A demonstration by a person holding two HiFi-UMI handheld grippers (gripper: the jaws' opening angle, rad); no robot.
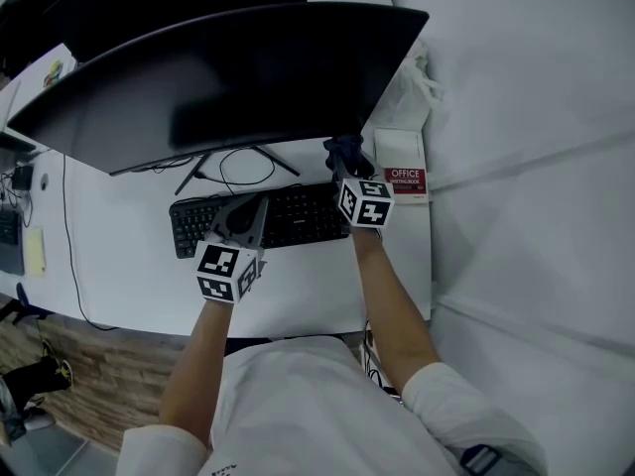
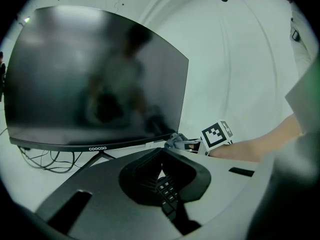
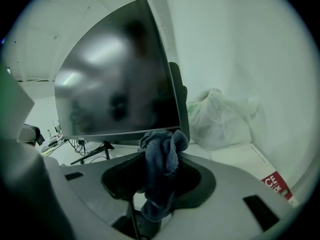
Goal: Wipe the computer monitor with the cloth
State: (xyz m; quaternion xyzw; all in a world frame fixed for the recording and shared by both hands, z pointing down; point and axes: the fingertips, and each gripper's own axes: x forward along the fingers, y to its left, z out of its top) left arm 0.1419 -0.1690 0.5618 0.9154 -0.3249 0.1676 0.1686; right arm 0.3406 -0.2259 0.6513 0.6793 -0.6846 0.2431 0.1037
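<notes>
Wiping looks barely begun: your right gripper (image 1: 349, 172) is clenched on the cloth (image 3: 161, 169) at the lower right corner of the monitor (image 1: 228, 77); contact is unclear. Nearly the whole screen is left. Your left gripper (image 1: 241, 221), closed and empty, hovers over the keyboard (image 1: 293, 216).

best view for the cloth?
Right gripper view: the cloth sits centre frame, bunched, clamped in the right gripper. Head view shows only a dark clump at the monitor edge; left gripper view, a small grey scrap beside the marker cube.
</notes>
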